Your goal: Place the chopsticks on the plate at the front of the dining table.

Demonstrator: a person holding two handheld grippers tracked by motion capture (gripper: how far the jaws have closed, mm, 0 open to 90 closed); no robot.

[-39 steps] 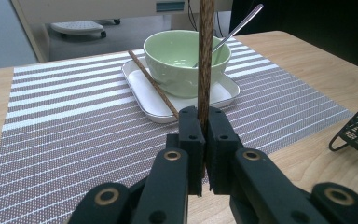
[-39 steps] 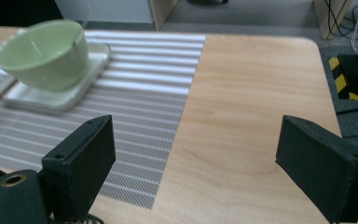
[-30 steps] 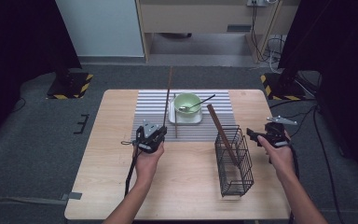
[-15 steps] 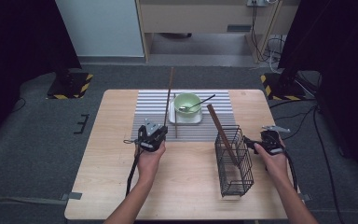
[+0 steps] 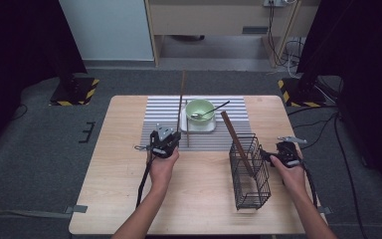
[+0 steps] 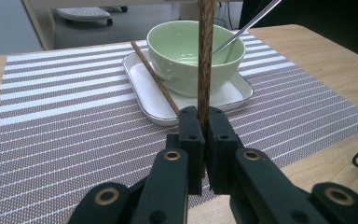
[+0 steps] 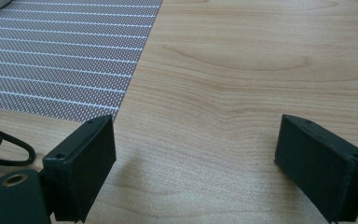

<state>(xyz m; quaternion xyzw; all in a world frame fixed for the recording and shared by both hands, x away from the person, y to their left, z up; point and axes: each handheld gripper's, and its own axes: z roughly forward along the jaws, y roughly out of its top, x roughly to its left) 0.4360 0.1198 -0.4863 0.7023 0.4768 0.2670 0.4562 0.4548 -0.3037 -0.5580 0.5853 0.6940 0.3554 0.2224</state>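
Our left tongs [image 6: 204, 140] are clamped on a long dark wooden chopstick [image 6: 205, 56] standing upright over the striped grey placemat [image 5: 159, 117]. The right tongs [image 7: 196, 158] have dropped lower beside the black wire basket [image 5: 251, 172] on the near right, jaws apart, nothing between them, so probably about to steady it. One chopstick [image 5: 236, 142] already leans in the basket. Farther off, the pale green bowl [image 5: 200, 109] holds a metal spoon [image 5: 211, 110] and sits on a white tray [image 6: 144, 88] with another chopstick [image 6: 154, 77].

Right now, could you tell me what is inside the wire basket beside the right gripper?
One brown chopstick leans in the wire basket, its top sticking out toward the bowl. Nothing else shows through the mesh; the chopstick's lower tip is hard to make out.
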